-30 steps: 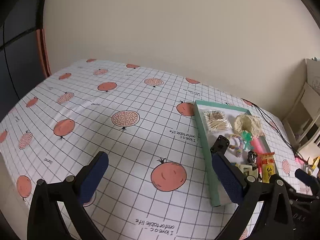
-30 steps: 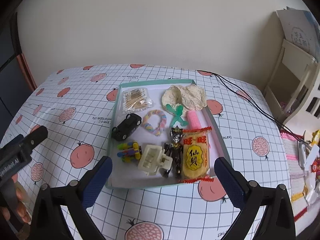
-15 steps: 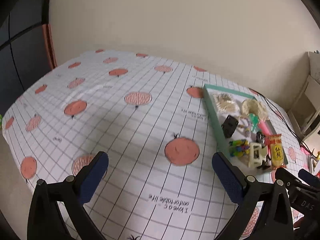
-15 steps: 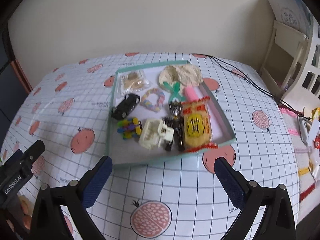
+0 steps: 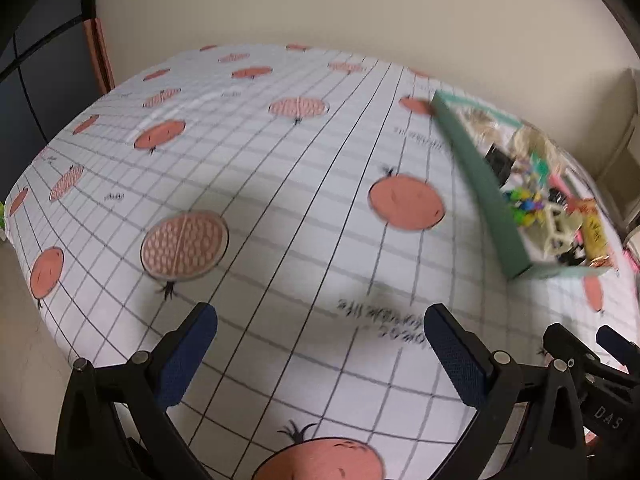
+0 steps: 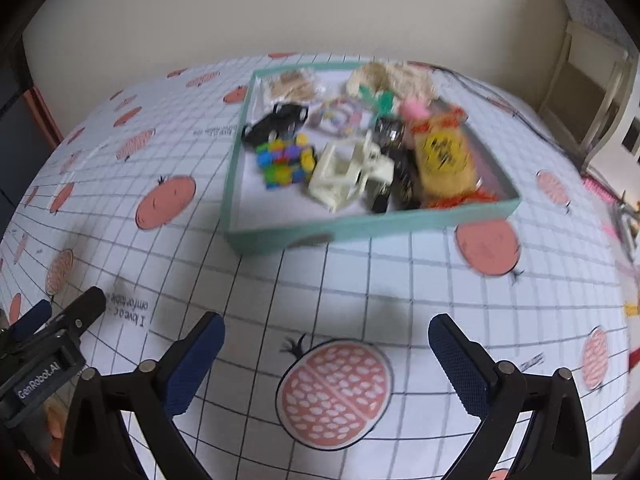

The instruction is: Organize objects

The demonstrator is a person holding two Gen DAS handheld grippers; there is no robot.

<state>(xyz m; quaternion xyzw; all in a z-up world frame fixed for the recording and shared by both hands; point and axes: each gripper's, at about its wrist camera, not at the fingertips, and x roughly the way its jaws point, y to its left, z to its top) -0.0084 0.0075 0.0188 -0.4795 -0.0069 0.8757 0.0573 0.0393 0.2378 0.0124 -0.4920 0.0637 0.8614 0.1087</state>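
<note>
A shallow teal box (image 6: 360,228) sits on the gridded tablecloth, holding a black toy car (image 6: 276,124), a multicoloured block toy (image 6: 286,162), a cream hair claw (image 6: 348,174), a dark figure (image 6: 394,152), a yellow snack packet (image 6: 444,156), a pastel bracelet (image 6: 340,116) and other small items. In the left wrist view the box (image 5: 480,184) lies far right. My right gripper (image 6: 326,354) is open and empty, low over the cloth in front of the box. My left gripper (image 5: 320,344) is open and empty, left of the box.
The tablecloth (image 5: 248,184) with orange fruit prints covers the table. A black cable (image 6: 508,108) runs behind the box. A cream chair (image 6: 592,92) stands at the right by the wall. The table's edge drops off at the left (image 5: 24,264).
Both grippers have pulled back toward the table's near edge and dropped lower; the box now looks farther away. Both views are motion-blurred. Neither gripper has taken hold of anything.
</note>
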